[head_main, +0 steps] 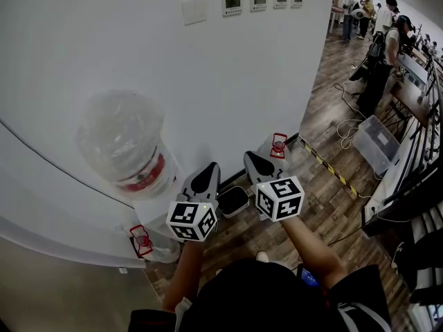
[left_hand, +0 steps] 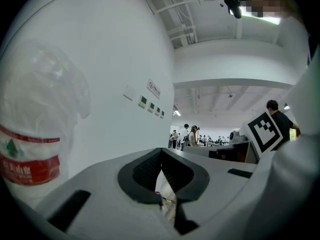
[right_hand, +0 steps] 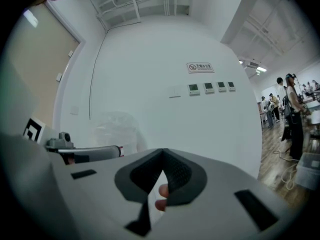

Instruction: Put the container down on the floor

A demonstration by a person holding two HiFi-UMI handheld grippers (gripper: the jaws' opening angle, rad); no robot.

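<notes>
Two surfaces frame the room: a brown wood-plank floor (head_main: 325,206) and a plain white wall (head_main: 104,40) carrying a row of small control panels (head_main: 263,1). On the floor lie a yellow-and-black striped tape line (head_main: 331,166), loose cables (head_main: 346,126) and a clear plastic bin (head_main: 376,142). People (head_main: 377,19) stand by tables at the far end. The container (head_main: 121,140), a large water bottle, stands against the wall to the left of both grippers, long axis vertical, rounded end uppermost. Whether it rests on the floor or on a base cannot be told; a red tap (head_main: 140,239) shows just below it. It is clear, crinkled plastic with a red label (head_main: 144,176) banding its lower part. The left gripper (head_main: 210,167) and right gripper (head_main: 250,158) point level toward the wall, side by side, each clenched with pads meeting on nothing, apart from the container.
</notes>
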